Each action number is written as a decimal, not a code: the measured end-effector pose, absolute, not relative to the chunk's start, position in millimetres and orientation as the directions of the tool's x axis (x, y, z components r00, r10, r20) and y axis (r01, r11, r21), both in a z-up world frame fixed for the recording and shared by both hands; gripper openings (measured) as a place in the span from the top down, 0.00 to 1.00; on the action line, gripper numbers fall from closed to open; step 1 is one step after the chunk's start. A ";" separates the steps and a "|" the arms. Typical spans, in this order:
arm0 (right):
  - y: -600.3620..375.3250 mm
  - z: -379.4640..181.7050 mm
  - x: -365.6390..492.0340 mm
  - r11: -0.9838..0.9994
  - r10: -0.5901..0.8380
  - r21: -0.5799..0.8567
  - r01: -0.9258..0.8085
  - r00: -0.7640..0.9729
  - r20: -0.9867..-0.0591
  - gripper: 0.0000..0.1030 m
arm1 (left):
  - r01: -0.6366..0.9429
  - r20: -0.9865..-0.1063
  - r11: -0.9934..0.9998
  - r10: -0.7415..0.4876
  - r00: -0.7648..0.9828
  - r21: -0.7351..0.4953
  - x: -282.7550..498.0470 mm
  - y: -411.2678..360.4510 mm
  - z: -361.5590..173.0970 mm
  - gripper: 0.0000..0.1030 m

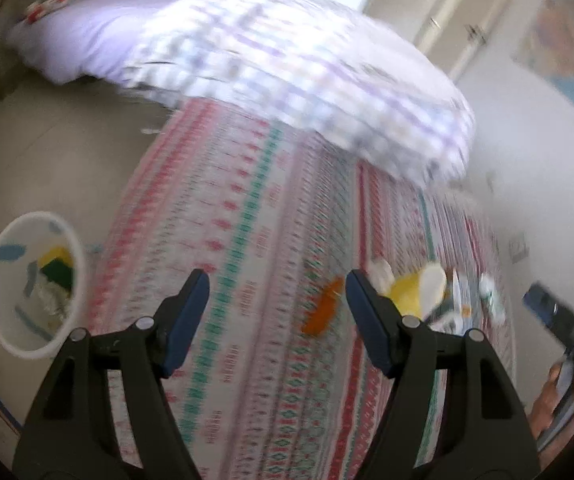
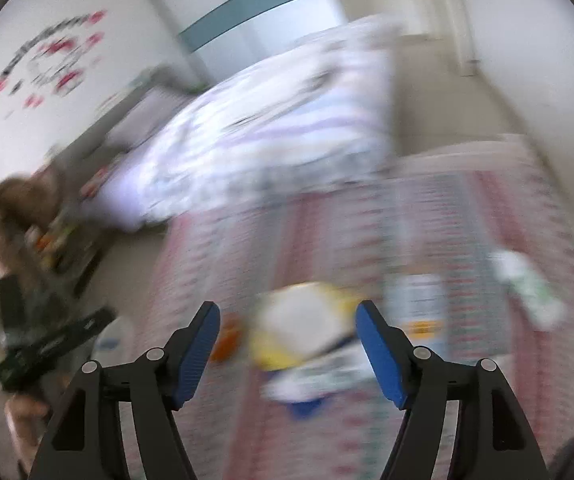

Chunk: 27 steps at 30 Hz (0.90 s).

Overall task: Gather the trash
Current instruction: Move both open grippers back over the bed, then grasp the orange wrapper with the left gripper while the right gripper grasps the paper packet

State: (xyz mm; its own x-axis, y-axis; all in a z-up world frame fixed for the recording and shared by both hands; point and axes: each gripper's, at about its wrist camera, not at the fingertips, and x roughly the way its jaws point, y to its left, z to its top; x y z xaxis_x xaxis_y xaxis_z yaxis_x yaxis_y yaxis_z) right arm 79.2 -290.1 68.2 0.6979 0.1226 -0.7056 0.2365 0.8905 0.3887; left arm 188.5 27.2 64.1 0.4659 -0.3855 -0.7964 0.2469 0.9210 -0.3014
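Note:
Trash lies on the patterned rug [image 1: 227, 200]: an orange scrap [image 1: 323, 308], a yellow-and-white wrapper [image 1: 411, 288] and small white pieces [image 1: 491, 292]. My left gripper [image 1: 277, 280] hangs open above the rug with nothing held, the orange scrap just inside its right finger. A white bin [image 1: 33, 284] with trash inside stands on the floor to the left. The right wrist view is blurred. There my right gripper [image 2: 287, 312] is open above the yellow-and-white wrapper [image 2: 299, 328], beside the orange scrap [image 2: 225, 340], a white-and-blue packet [image 2: 423, 304] and a white-green crumple [image 2: 527, 280].
A bed with a checked quilt [image 1: 287, 60] overhangs the rug's far end. Bare floor lies left of the rug, a white wall to its right. The right gripper's body [image 1: 567, 320] and a hand [image 1: 555, 400] show at the right edge. A low shelf [image 2: 71, 240] stands by the bed.

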 end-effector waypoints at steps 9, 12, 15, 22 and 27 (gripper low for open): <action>-400.0 27.9 36.7 0.767 -0.131 0.299 0.567 0.596 -0.792 0.30 | 0.394 -0.911 0.917 -0.215 0.351 -0.064 174.7 -70.3 -1.4 0.31; -403.4 14.1 37.3 0.769 -0.118 0.263 0.583 0.533 -0.838 0.30 | 0.392 -0.918 0.918 -0.205 0.339 -0.060 179.3 -72.8 -13.8 0.31; -399.2 -0.1 40.5 0.780 -0.067 0.253 0.572 0.478 -0.876 0.30 | 0.401 -0.919 0.915 -0.201 0.340 -0.052 182.2 -78.2 -20.8 0.31; -395.9 -19.2 39.5 0.774 -0.037 0.244 0.584 0.426 -0.904 0.30 | 0.416 -0.936 0.908 -0.190 0.295 -0.053 183.2 -85.6 -40.5 0.84; -397.4 -34.3 41.8 0.767 -0.030 0.220 0.603 0.376 -0.926 0.30 | 0.415 -0.912 0.902 -0.267 0.311 -0.123 180.4 -75.8 -21.3 0.87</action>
State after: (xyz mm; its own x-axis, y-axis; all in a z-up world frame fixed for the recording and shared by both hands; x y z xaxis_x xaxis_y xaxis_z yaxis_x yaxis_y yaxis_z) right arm 41.8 -397.4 -34.3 0.3761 -0.0300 -0.9261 0.6029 0.7669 0.2200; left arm 180.4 -75.8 -21.3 0.3112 -0.2671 -0.9120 0.4148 0.9016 -0.1226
